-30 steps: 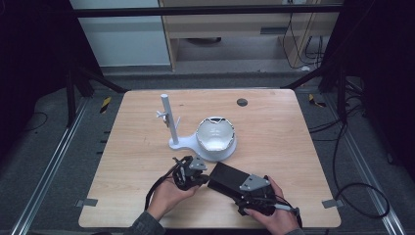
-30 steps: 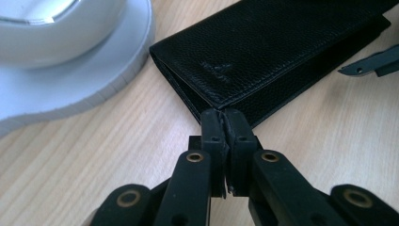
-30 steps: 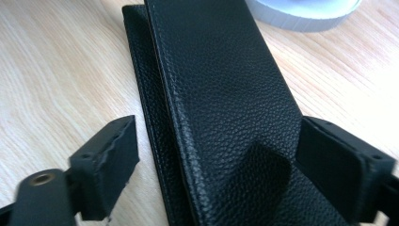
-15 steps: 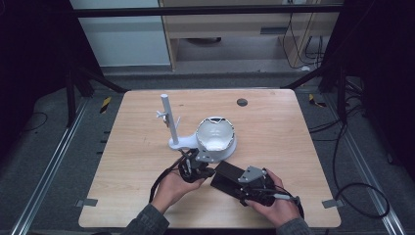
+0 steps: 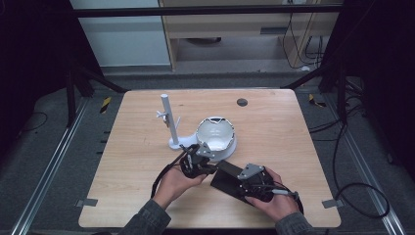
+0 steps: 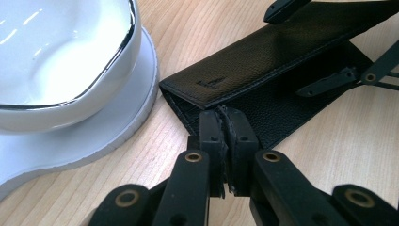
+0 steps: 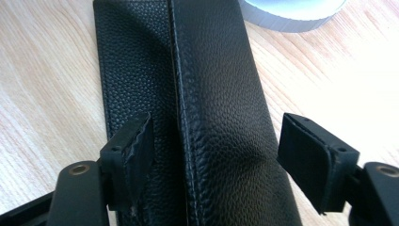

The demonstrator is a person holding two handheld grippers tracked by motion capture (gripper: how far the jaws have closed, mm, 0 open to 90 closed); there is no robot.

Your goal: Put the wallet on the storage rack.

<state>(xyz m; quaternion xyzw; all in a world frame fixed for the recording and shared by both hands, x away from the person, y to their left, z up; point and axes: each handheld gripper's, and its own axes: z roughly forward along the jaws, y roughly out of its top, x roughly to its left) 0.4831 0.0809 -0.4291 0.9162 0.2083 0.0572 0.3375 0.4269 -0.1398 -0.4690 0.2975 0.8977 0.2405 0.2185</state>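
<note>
With my left gripper (image 6: 225, 141) pinched on the black wallet (image 5: 229, 177) corner at the surface's six o'clock, my right gripper (image 7: 214, 162) straddles it wide; next, I judge, closing

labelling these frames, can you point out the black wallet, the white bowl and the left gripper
black wallet (image 6: 282, 44): left gripper view, on its raised upper flap.
white bowl (image 5: 215, 134): high view, on its inside.
left gripper (image 6: 227, 120): left gripper view, where its closed tips meet the wallet's edge.
</note>
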